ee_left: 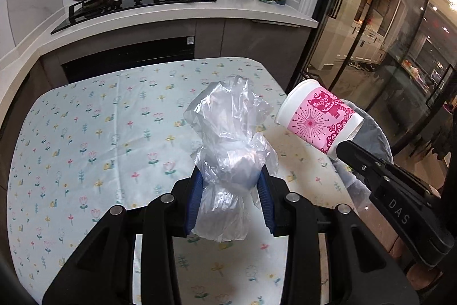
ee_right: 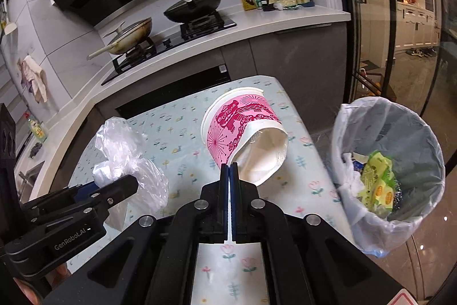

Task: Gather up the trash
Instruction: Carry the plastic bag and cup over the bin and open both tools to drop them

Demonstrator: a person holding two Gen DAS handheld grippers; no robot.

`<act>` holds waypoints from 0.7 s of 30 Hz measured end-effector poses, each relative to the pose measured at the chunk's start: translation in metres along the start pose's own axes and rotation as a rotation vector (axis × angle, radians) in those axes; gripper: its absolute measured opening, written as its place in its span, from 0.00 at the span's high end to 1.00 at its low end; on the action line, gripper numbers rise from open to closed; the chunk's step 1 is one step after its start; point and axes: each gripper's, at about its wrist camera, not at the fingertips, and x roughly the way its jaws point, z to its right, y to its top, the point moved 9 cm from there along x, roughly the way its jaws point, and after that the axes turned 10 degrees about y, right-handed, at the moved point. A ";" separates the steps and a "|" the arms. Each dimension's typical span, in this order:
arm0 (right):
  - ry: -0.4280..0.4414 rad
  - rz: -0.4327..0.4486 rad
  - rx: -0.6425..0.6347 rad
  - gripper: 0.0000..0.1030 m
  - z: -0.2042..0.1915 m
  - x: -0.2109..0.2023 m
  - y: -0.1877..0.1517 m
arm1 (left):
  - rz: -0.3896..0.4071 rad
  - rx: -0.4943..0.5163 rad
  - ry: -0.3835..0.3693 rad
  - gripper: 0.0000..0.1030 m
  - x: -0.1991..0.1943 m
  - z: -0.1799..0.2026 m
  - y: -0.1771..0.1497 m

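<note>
The left gripper (ee_left: 232,176) is clamped on a crumpled clear plastic bag (ee_left: 231,139), its blue ribbed pads pressing both sides. The thin, wrinkled film billows above the pads and hangs below them. What the bag holds cannot be made out through the film.

The right gripper (ee_right: 229,170) is pressed together on the thin rim of a paper cup (ee_right: 242,133), white with a pink printed band, tilted and lifted over the flower-printed surface (ee_left: 85,133).

Only the right wrist view shows the round trash bin (ee_right: 394,162), lined with translucent film, standing beside the surface with green wrappers inside. In the left wrist view the bin is mostly hidden behind the cup and right gripper.
</note>
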 end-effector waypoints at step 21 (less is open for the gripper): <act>-0.154 0.055 0.150 0.99 0.183 -0.081 -0.005 | -0.011 0.193 -0.144 0.66 0.025 0.216 0.008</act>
